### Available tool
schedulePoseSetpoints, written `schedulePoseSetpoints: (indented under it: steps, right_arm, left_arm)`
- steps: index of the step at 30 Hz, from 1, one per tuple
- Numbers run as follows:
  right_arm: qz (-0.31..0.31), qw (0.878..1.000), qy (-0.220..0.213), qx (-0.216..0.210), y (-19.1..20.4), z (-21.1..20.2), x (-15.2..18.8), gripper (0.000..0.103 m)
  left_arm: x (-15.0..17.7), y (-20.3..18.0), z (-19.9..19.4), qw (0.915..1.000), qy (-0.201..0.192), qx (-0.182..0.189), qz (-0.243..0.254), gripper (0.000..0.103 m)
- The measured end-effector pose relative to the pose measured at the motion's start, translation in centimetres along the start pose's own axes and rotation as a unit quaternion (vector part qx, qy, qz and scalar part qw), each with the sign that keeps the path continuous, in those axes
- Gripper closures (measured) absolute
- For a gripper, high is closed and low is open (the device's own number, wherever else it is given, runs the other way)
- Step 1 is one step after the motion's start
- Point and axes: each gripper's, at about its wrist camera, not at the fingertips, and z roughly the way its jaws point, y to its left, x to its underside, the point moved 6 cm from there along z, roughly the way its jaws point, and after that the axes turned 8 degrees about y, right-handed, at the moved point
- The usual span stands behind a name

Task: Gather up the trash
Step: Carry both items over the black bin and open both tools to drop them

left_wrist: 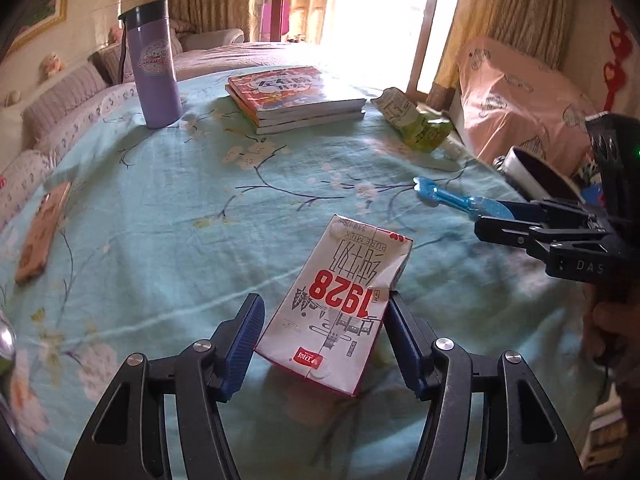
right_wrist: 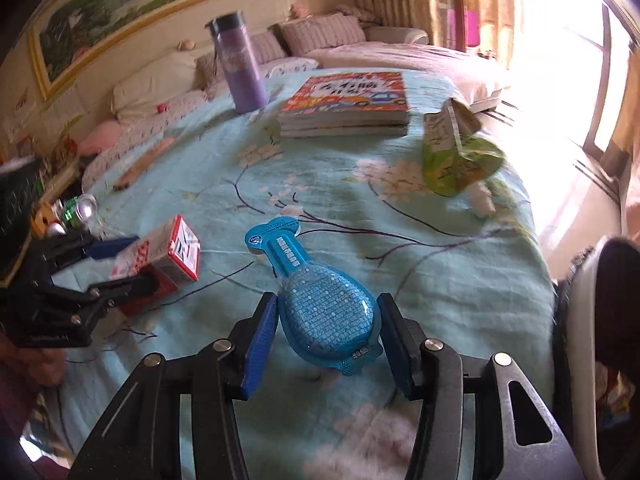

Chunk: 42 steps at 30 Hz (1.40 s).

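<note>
A dented white and red milk carton (left_wrist: 340, 304) marked 1928 lies on the turquoise flowered cloth (left_wrist: 168, 208), between the fingers of my left gripper (left_wrist: 324, 340); the right pad touches it, the left stands slightly apart. It also shows in the right wrist view (right_wrist: 168, 256). A blue plastic pouch (right_wrist: 320, 304) with a long neck lies between the fingers of my right gripper (right_wrist: 328, 340), both pads at its sides. A crumpled green snack bag (left_wrist: 416, 120) lies at the far right, with a small white bottle (right_wrist: 482, 200) beside it.
A purple flask (left_wrist: 154, 68) and a stack of books (left_wrist: 296, 100) stand at the back. A tan phone (left_wrist: 40, 232) lies at the left. Crushed cans (right_wrist: 80, 210) sit at the cloth's left edge. A dark-lined white bin (right_wrist: 612, 300) stands off the right edge.
</note>
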Motion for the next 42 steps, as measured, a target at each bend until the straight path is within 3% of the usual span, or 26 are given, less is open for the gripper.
schedulePoseSetpoints:
  steps: [5, 17, 29, 42]
  right_arm:
    - [0.04, 0.998, -0.037, 0.004, -1.6, -4.1, 2.0, 0.052]
    - [0.106, 0.99, -0.086, 0.038, -6.6, -11.2, 6.2, 0.052]
    - [0.148, 0.98, -0.115, 0.06, -11.4, -14.4, 7.9, 0.052]
    - [0.179, 0.972, -0.133, 0.069, -14.9, -15.9, 8.5, 0.052]
  left_arm:
    - [0.4, -2.2, -1.6, 0.9991, -0.015, 0.033, -0.02, 0.043]
    - [0.0, -9.8, -3.1, 0.9968, -0.025, 0.074, 0.02, 0.043]
    - [-2.0, -16.6, -2.7, 0.9943, -0.025, 0.072, 0.075, 0.043]
    - [-4.2, -20.2, -1.2, 0.9923, -0.021, 0.072, 0.099, 0.043]
